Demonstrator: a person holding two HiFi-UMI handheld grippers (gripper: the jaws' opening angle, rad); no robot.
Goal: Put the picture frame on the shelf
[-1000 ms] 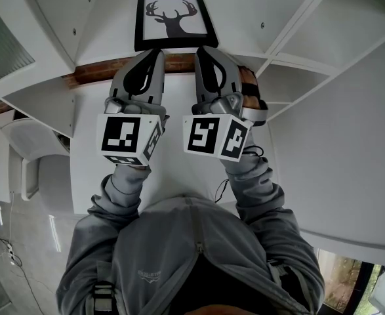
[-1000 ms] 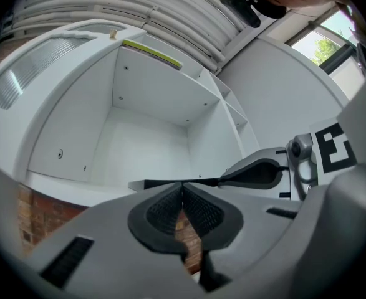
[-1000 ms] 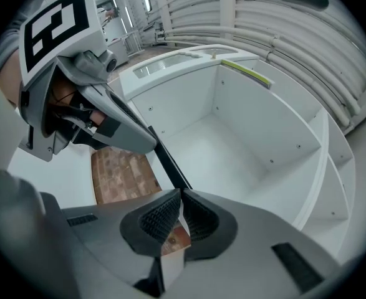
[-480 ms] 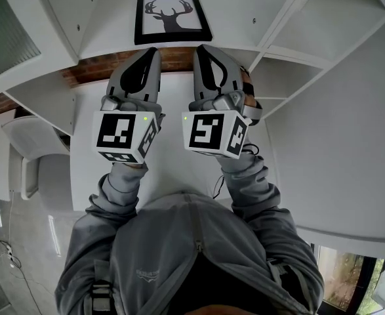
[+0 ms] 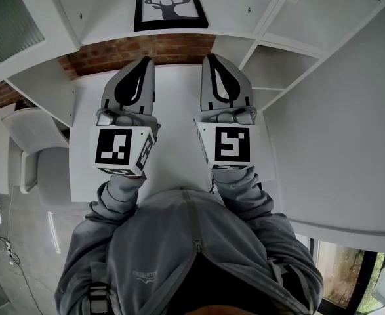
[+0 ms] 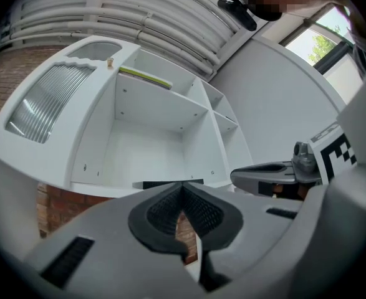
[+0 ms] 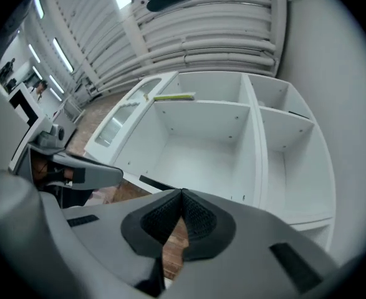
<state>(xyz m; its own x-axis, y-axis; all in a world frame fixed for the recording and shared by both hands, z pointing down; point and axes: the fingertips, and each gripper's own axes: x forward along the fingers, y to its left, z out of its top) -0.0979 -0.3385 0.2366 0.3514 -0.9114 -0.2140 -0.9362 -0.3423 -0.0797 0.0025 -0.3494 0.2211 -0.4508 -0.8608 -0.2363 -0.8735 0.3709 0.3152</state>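
The black picture frame (image 5: 170,6) with a deer silhouette stands on the white shelf (image 5: 113,35), free of both grippers. It shows as a thin dark strip in the left gripper view (image 6: 170,184) and the right gripper view (image 7: 154,182). My left gripper (image 5: 145,62) is shut and empty, short of the shelf, over the white table (image 5: 176,143). My right gripper (image 5: 210,58) hovers beside it, also shut; its jaws have just closed the last bit with nothing between them. Each gripper sees its own pads meeting (image 6: 183,192) (image 7: 181,197) in front of the shelf unit.
The white shelf unit (image 7: 251,136) has several open compartments; a flat green thing (image 6: 145,78) lies on an upper one. A red brick wall (image 5: 146,48) runs under the frame's shelf. A white chair (image 5: 28,156) stands left of the table.
Both grippers have drawn back from the shelf toward the person. The right gripper has rolled so its marker cube faces squarely up. The frame stays where it stood.
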